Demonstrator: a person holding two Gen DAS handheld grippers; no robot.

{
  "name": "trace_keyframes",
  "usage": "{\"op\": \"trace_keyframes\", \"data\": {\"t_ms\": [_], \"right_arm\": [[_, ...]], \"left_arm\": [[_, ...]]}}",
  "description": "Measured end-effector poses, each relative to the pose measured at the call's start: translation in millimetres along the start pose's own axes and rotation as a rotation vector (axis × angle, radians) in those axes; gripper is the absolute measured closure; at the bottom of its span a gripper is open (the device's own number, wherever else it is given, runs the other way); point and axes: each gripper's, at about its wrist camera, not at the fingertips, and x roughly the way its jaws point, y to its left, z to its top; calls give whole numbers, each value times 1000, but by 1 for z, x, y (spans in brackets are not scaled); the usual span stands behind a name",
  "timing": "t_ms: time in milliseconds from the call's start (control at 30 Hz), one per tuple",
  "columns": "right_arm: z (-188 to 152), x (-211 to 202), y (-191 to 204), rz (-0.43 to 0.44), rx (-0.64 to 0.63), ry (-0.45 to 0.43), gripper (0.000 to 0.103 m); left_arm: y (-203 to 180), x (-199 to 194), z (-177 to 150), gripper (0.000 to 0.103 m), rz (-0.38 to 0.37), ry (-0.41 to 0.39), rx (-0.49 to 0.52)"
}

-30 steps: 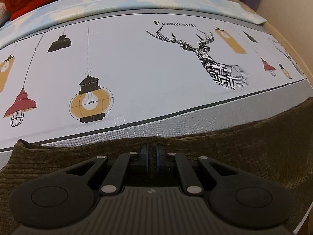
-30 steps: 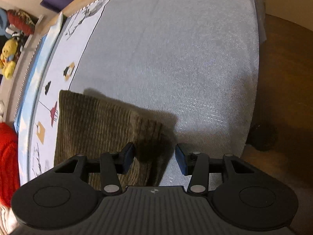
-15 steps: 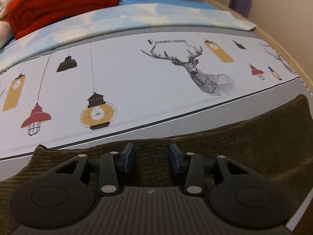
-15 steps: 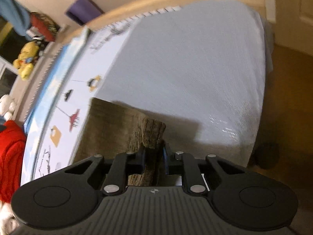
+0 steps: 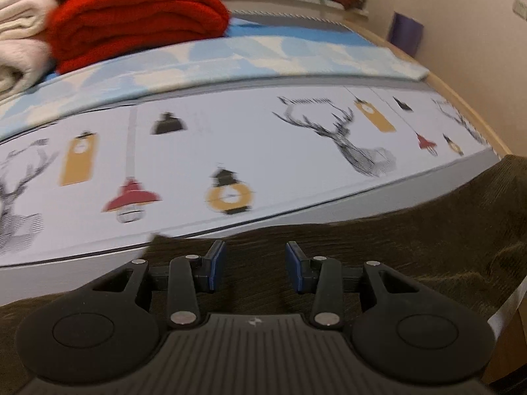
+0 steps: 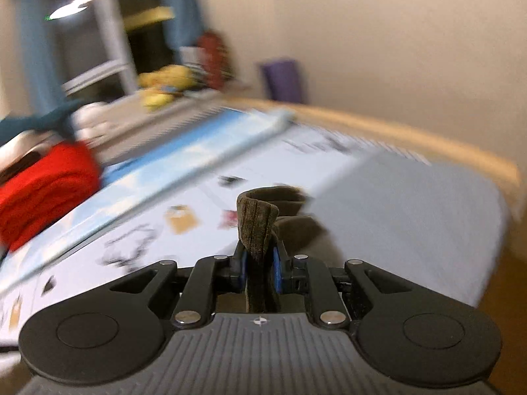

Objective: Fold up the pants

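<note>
The pants [image 5: 411,250] are dark olive-brown corduroy, lying along the near edge of the bed. My left gripper [image 5: 255,266] is open just above the flat fabric, holding nothing. My right gripper [image 6: 258,268] is shut on a bunched end of the pants [image 6: 257,227] and holds it lifted off the bed; the fabric sticks up between the pads as a ribbed fold. The right wrist view is blurred by motion.
The bed has a white sheet printed with lamps and a deer [image 5: 355,144], and a plain grey part [image 6: 411,204]. A folded red blanket [image 5: 138,26] and cream blankets [image 5: 19,39] lie at the back left. A wooden bed frame [image 6: 428,138] borders the far side.
My left gripper opened, let go of the pants and drew back a little. My right gripper closed on the pants' end and lifted it, tilting upward.
</note>
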Motion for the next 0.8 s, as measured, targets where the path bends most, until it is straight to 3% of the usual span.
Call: {"op": "trace_keyframes", "data": {"t_ms": [167, 267, 400, 467, 533, 567, 600, 667, 800], "right_arm": [[-32, -23, 120, 220, -280, -97, 87], [-73, -37, 188, 377, -448, -102, 87], [-150, -51, 264, 600, -730, -22, 87], [-198, -47, 291, 696, -927, 144, 86], [-242, -38, 301, 700, -1094, 330, 84], [-259, -40, 298, 682, -1152, 336, 81], [-266, -49, 295, 674, -1183, 257, 78], [-262, -59, 294, 669, -1213, 240, 74], [-233, -71, 279, 742, -1053, 228, 63]], "left_arm": [[66, -64, -16, 59, 30, -47, -126], [111, -105, -40, 59, 47, -80, -236], [151, -136, -83, 59, 64, -40, -336], [161, -144, -99, 59, 77, -23, -337], [170, -146, -113, 55, 111, 9, -313], [175, -145, -120, 54, 121, 31, -307], [179, -145, -126, 54, 124, 43, -305], [186, -144, -139, 51, 123, 58, -298], [193, -140, -153, 49, 124, 65, -287]]}}
